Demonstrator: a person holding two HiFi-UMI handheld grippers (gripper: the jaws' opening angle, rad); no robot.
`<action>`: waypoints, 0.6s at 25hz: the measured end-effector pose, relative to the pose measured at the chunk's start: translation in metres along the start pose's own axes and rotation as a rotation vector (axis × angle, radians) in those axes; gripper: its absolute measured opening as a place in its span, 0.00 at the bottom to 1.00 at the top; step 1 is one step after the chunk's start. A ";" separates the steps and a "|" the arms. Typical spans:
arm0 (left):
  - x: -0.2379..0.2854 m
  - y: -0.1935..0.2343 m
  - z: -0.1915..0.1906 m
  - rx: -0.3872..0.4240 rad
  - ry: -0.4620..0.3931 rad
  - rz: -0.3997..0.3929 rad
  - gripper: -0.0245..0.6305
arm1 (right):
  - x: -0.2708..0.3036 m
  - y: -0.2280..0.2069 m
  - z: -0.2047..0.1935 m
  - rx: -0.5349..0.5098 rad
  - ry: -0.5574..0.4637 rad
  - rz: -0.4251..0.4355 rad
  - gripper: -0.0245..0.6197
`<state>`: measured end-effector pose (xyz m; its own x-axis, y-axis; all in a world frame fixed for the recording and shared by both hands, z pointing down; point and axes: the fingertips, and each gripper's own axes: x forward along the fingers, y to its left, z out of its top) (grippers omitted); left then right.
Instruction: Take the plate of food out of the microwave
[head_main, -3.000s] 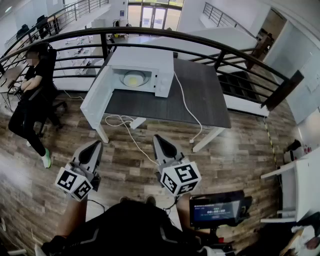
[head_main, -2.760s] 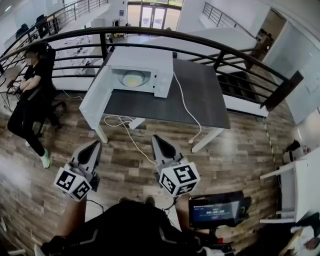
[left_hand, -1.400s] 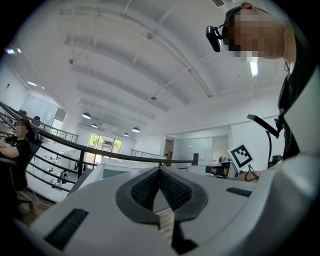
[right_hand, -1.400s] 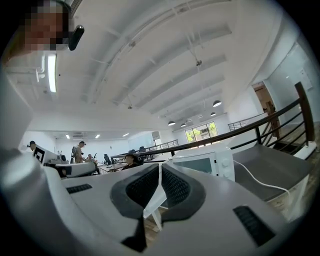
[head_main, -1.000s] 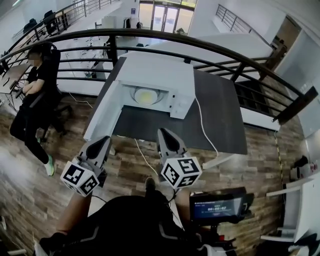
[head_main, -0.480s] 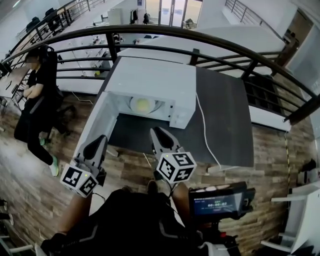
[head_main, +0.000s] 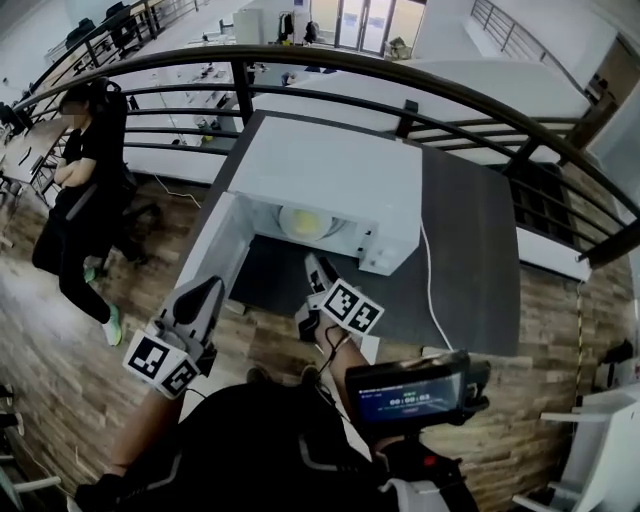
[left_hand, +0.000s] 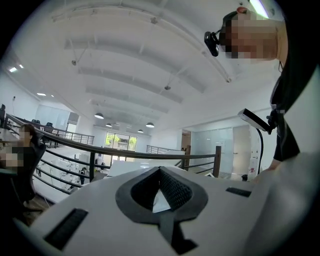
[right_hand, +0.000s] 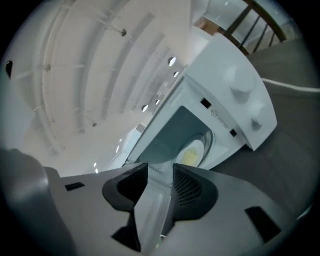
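Observation:
A white microwave stands on a dark table, its door swung open to the left. Inside it lies a plate with yellow food, also visible in the right gripper view as a plate deep in the cavity. My right gripper reaches over the table's front edge, short of the opening. Its jaws are opening, with nothing between them. My left gripper hangs lower, beside the door's outer edge. The left gripper has its tips together and holds nothing.
A person in black stands on the wooden floor at the left. A dark curved railing runs behind the table. A white cable trails from the microwave over the table. A small screen sits at my waist.
The microwave has drawn nearer in the head view. My right gripper has moved forward over the table edge toward the opening and has rolled sideways. The left gripper stays low.

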<state>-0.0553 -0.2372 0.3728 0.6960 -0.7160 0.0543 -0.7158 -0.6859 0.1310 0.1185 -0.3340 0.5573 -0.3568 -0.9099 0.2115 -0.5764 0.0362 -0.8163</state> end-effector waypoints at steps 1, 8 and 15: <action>0.000 0.003 -0.001 0.002 0.009 0.008 0.04 | 0.011 -0.010 -0.005 0.058 -0.003 -0.011 0.25; 0.008 0.012 -0.015 0.040 0.061 0.014 0.04 | 0.076 -0.074 -0.024 0.331 -0.030 -0.078 0.25; -0.002 0.031 -0.021 0.046 0.100 0.065 0.04 | 0.107 -0.100 -0.035 0.452 -0.053 -0.122 0.25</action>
<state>-0.0777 -0.2544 0.3980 0.6489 -0.7438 0.1602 -0.7595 -0.6457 0.0786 0.1128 -0.4204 0.6802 -0.2612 -0.9168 0.3021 -0.2293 -0.2451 -0.9420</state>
